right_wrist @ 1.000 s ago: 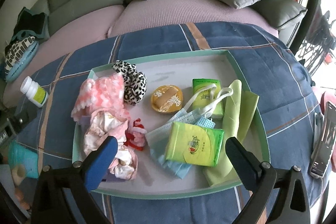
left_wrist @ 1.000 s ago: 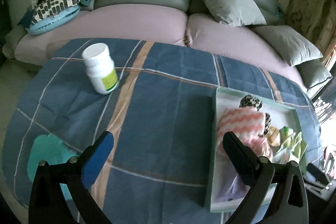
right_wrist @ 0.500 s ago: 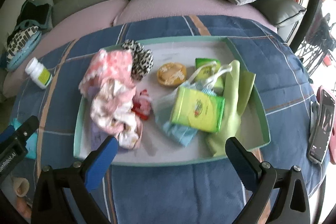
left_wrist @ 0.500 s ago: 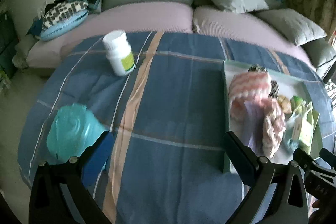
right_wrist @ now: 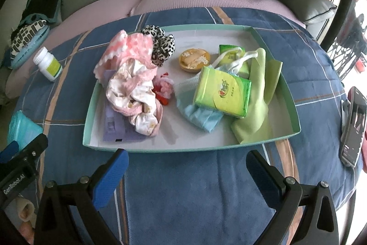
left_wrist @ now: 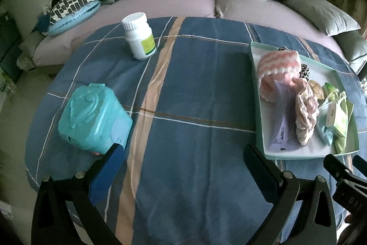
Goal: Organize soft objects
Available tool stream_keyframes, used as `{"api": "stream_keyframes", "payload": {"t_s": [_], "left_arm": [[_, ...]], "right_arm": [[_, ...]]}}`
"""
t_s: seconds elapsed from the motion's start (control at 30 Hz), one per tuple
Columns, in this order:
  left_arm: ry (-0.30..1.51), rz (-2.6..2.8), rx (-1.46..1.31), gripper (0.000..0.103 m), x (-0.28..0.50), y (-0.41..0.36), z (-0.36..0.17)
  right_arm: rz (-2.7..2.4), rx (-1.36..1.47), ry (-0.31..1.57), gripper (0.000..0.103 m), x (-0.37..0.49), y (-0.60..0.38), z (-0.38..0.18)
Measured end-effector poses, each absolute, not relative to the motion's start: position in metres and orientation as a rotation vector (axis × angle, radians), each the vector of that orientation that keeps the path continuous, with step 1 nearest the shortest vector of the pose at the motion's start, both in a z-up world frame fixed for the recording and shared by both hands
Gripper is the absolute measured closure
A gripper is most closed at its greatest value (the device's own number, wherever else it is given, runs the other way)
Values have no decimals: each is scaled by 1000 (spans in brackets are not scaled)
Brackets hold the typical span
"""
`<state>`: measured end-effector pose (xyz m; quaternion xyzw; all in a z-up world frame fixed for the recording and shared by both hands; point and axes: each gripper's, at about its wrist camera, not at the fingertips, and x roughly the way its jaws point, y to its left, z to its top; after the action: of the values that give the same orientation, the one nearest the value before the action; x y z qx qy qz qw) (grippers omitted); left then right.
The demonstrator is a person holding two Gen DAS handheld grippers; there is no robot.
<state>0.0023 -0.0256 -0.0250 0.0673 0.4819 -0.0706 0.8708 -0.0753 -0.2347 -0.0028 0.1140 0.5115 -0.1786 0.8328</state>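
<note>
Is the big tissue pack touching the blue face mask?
Touching. The right wrist view shows the tissue pack lying on top of the face mask, which sticks out from under the pack's lower edge.

Each claw is a black frame of triangular struts with silver screw heads at the joints. The left claw (left_wrist: 183,160) and right claw (right_wrist: 187,164) carry blue ribbed pads on their fingers (right_wrist: 110,178). White "GenRobot.AI" lettering marks the left claw's body.

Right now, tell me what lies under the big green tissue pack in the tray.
The big green tissue pack rests on a light blue face mask and overlaps the pale green rubber glove. Anything beneath those is hidden.
</note>
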Motion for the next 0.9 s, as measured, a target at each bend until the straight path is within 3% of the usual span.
{"api": "stream_keyframes", "payload": {"t_s": [0.9], "left_arm": [[1106, -180, 191, 0, 9, -29, -42]], "right_arm": [[-391, 219, 1115, 0, -70, -240, -11]]}}
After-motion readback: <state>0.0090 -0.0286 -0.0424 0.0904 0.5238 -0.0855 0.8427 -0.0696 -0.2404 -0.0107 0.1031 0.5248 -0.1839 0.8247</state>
